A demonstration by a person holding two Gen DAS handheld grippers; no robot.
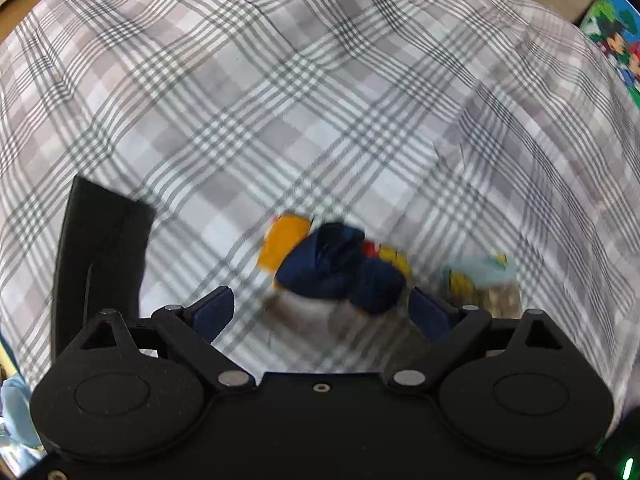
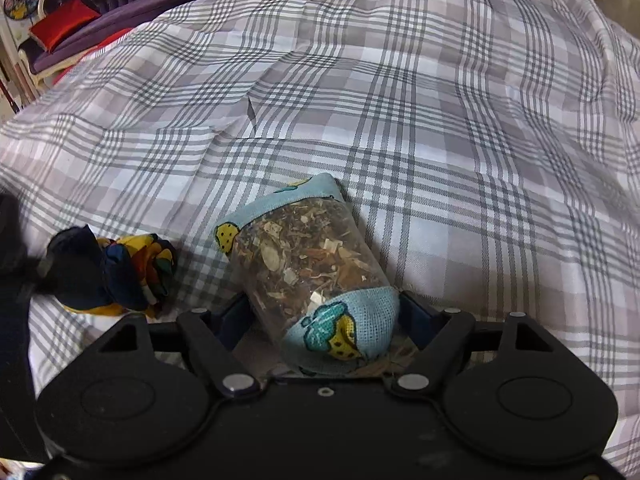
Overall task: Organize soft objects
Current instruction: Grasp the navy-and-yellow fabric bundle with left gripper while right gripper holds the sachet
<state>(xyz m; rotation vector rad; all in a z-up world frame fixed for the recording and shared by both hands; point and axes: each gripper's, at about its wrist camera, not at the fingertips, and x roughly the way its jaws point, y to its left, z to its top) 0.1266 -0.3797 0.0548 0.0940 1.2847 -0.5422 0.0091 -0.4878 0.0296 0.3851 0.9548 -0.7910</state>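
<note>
Right tongs [image 2: 324,320] around pouch [image 2: 308,264] (left agape)

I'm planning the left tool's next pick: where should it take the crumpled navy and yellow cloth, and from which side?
Grip the navy bulge at the middle of the crumpled cloth, coming from above: it lies bunched on the plaid sheet, thickest there.

No legible text — anywhere.

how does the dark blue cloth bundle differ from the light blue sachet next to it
The cloth bundle is crumpled navy with yellow and red patches; the sachet is a plump pouch with a clear window showing dried filling. The bundle lies loose outside the right gripper; the sachet sits between its fingers. Both rest on the plaid sheet.
</note>
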